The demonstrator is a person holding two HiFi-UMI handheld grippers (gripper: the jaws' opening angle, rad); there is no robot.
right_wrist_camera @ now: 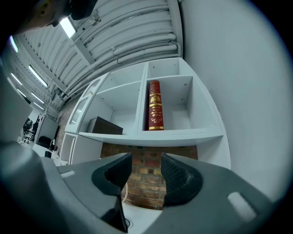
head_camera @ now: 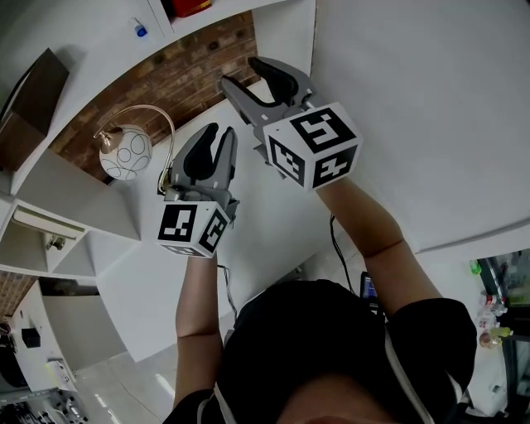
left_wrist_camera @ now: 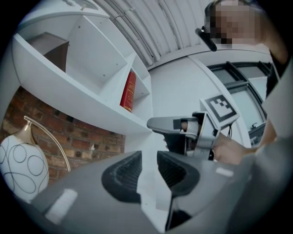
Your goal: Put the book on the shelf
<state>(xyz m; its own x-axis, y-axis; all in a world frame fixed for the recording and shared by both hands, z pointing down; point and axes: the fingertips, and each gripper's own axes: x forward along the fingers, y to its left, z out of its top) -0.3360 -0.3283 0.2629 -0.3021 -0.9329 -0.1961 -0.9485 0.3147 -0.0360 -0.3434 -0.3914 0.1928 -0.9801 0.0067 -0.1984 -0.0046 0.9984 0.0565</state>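
A red book with gold print stands upright in the right compartment of the white wall shelf; the left gripper view also shows the book, and its red edge peeks in at the top of the head view. Both grippers are held up below the shelf, away from the book. My left gripper is open, a narrow empty gap between its dark pads. My right gripper is higher and to the right, open too, with only brick wall showing between its pads.
A dark box sits in the shelf compartment left of the book. A round white lamp with a curved brass arm stands below the shelf against the brick wall. A plain white wall runs along the right.
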